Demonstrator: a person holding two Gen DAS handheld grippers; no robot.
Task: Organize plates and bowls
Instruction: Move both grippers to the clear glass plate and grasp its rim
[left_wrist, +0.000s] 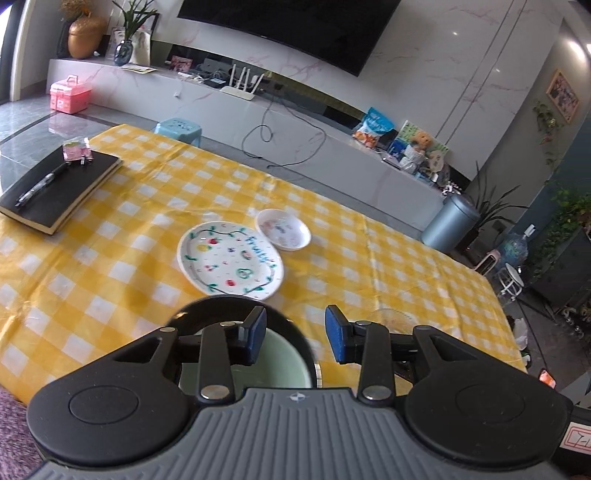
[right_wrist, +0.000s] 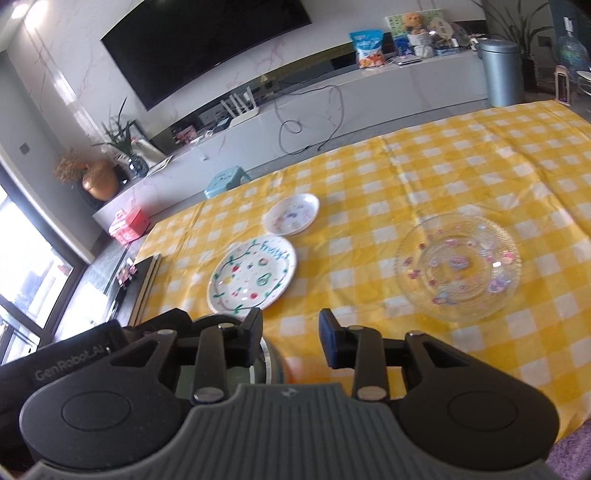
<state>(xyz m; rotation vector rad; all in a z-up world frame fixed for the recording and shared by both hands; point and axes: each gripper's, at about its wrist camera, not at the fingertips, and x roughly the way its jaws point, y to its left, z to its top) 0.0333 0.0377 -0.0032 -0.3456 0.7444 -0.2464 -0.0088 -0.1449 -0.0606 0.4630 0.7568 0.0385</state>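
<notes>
Yellow table (left_wrist: 332, 236) holds a plate (left_wrist: 229, 255); both tools, left (left_wrist: 294, 334) and right (right_wrist: 290, 336), are spread wide, holding nothing.

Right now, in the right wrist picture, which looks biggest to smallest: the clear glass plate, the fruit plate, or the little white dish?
1. Clear glass plate, biggest.
2. Fruit plate, middle.
3. Little white dish, smallest, though it sits farthest from the camera, which shrinks it somewhat.

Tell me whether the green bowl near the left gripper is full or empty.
Empty, as far as it shows. The green bowl has a bare pale-green inside in the left wrist view; the left gripper, open, hides part of it.
</notes>
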